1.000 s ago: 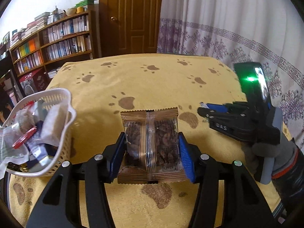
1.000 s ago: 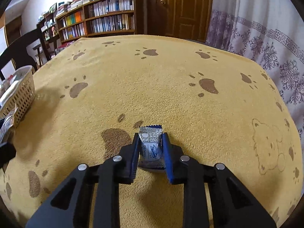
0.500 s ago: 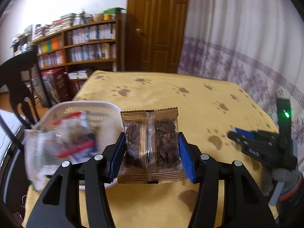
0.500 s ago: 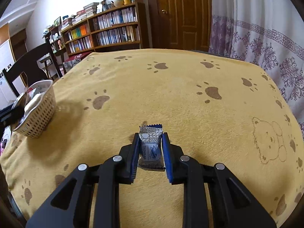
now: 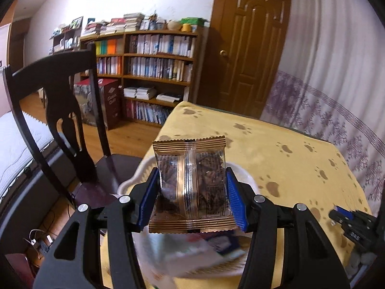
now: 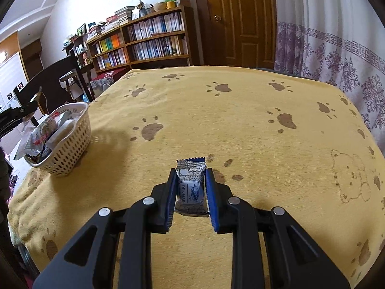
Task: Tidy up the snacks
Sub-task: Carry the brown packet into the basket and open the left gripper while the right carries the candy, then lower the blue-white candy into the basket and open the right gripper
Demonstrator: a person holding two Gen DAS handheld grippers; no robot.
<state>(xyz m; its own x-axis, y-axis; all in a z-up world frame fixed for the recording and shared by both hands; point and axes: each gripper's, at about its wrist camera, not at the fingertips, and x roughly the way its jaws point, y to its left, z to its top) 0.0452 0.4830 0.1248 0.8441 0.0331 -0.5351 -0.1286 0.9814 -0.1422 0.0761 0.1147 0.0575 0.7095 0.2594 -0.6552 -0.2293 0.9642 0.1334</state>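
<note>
L fingers clamped on brown snack pack, now swung over white basket just beneath: drop seems next | R fingers pinch small blue-white packet above bench, basket far left.

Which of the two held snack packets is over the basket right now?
The gold-edged brown packet in the left gripper, held above the white basket. The small blue-and-white packet in the right gripper hangs over bare tablecloth.

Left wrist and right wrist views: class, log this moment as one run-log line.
left claw: shut on brown snack pack, above basket | right claw: shut on small blue sweet, over yellow cloth
</note>
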